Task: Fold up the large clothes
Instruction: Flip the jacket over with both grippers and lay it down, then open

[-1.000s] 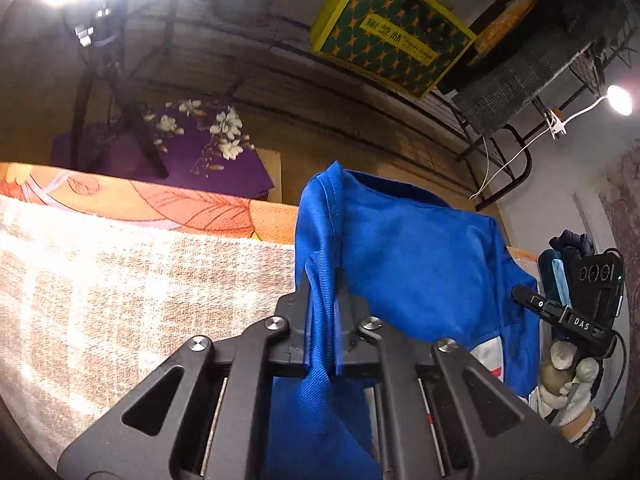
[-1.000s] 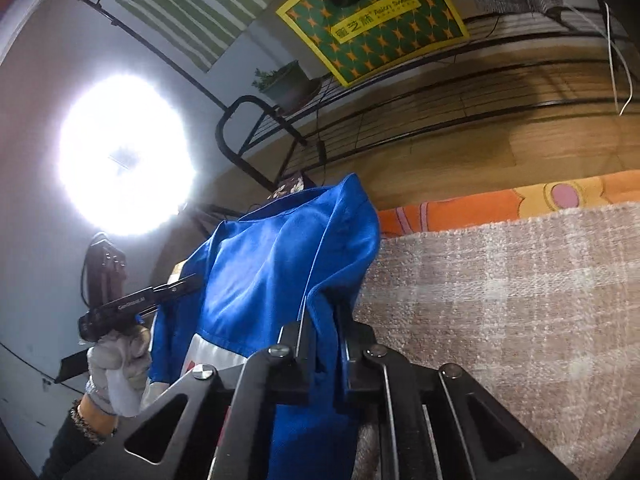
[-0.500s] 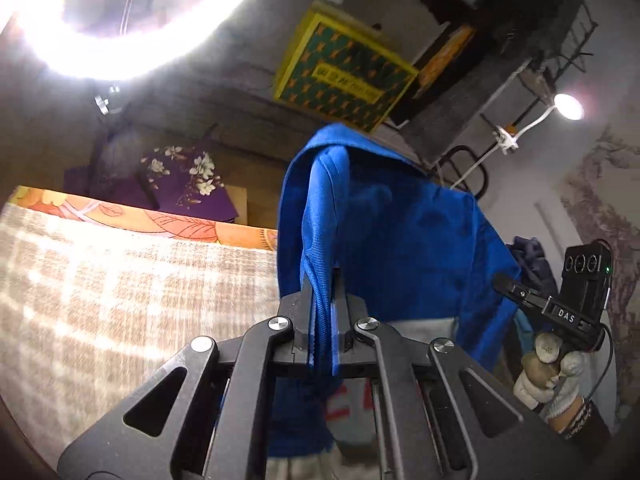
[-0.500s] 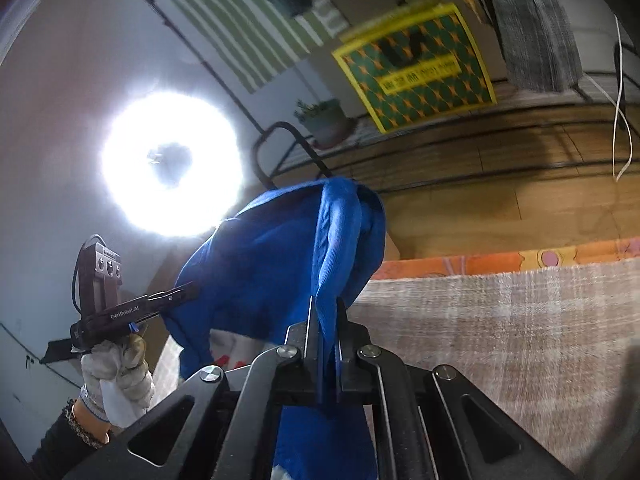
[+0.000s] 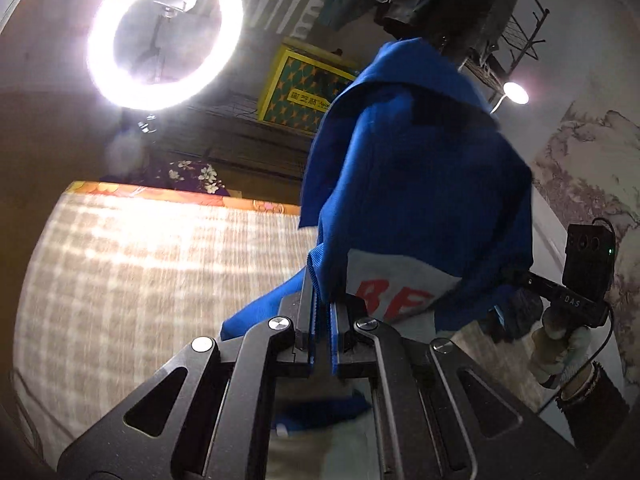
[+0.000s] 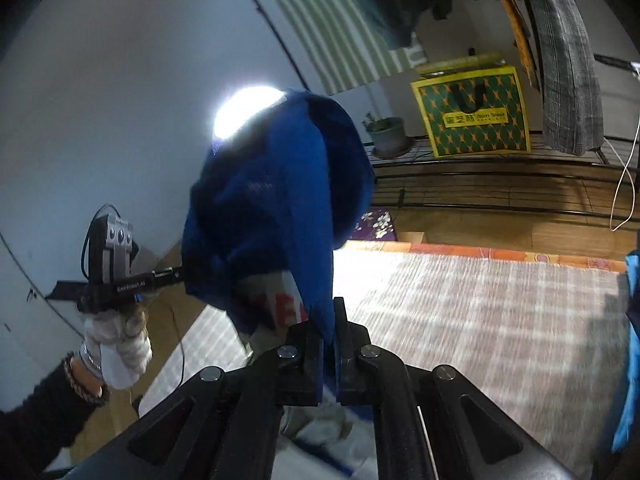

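Note:
A large blue garment (image 5: 420, 184) with a grey panel and red letters (image 5: 384, 296) hangs in the air between both grippers. My left gripper (image 5: 322, 332) is shut on its ribbed blue edge. My right gripper (image 6: 329, 344) is shut on another blue edge of the same garment (image 6: 280, 216). The cloth billows up above both grippers, over a beige plaid bed cover (image 5: 140, 280), which also shows in the right wrist view (image 6: 480, 320). The other hand-held gripper shows in each view, at the right (image 5: 560, 300) and at the left (image 6: 116, 284).
A bright ring light (image 5: 164, 36) stands behind the bed. A yellow-green patterned bag (image 6: 472, 112) sits on a metal rack with hanging clothes (image 6: 568, 60). A potted plant (image 6: 386, 136) is on the rack. Another light-blue cloth (image 6: 630, 340) lies at the bed's right edge.
Both grippers have lifted and tilted upward with the garment. The blue cloth has swung up high, and its grey panel with red letters has come into view.

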The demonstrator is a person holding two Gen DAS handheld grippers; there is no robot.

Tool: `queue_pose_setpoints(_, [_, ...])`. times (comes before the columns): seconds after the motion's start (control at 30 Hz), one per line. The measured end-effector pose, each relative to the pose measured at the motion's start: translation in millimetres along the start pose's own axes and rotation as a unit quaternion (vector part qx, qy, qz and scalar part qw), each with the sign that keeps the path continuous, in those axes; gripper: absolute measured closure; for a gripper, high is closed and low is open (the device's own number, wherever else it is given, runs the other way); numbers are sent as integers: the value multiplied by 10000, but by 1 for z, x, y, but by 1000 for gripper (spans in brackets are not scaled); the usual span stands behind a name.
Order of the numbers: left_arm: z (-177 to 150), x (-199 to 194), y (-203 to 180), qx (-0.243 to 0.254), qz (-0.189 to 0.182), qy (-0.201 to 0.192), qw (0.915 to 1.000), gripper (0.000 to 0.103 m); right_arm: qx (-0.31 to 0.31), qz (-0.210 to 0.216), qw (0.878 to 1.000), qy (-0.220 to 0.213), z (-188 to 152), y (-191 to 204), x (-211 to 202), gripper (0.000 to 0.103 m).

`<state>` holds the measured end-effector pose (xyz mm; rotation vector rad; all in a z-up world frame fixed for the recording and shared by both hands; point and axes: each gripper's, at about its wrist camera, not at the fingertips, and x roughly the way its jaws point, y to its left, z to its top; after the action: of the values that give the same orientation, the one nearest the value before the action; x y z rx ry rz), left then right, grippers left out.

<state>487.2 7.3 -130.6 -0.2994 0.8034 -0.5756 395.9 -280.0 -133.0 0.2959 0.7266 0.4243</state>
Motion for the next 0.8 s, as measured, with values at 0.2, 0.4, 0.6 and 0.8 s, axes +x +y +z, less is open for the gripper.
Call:
queue_pose_setpoints(0.2, [-49,-41,-2,-70,25,-55,10000,101,-115,-114,9998,84,-42,27,-31,102])
queue_pose_setpoints(0.4, [-103,-66,-1,-8,167,-13,9999,101,-267,-251,9991,195,-87,48,-52,102])
queue_pose_setpoints(0.6, [-175,-74,6,582,748,217,9953,100,-521,-470,9970,316,-145,65,-63,101])
queue_pose_setpoints(0.8, [-247,-67,19,1011,1259,912,9827,99,-516,-812,9929,703,-200,65,-69,90])
